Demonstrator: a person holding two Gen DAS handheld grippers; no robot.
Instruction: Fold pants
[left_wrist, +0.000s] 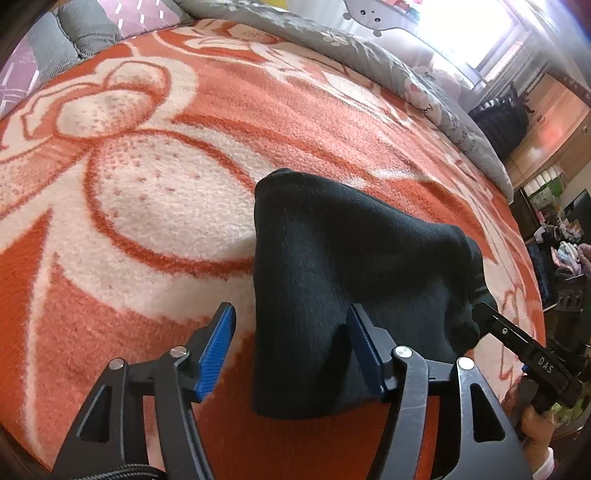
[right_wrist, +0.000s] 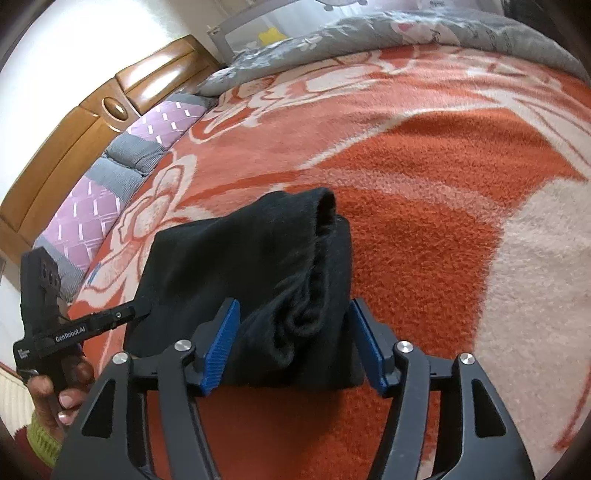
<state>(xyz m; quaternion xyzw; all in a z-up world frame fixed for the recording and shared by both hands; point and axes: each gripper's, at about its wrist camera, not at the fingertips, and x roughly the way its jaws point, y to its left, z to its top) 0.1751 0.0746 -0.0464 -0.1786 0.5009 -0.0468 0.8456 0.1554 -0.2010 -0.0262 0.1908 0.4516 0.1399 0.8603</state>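
Pants (left_wrist: 332, 266): black, soft knit fabric, folded into a compact, roughly rectangular bundle of several layers. The bundle lies flat on the orange-and-white blanket (left_wrist: 147, 206). In the right wrist view, rumpled layered edges run from centre toward 12 o'clock along the bundle's right side.

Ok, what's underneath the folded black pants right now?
The black pants lie on the orange and white floral blanket, which shows all around them. Whatever is directly beneath the bundle is covered, so I cannot see it.
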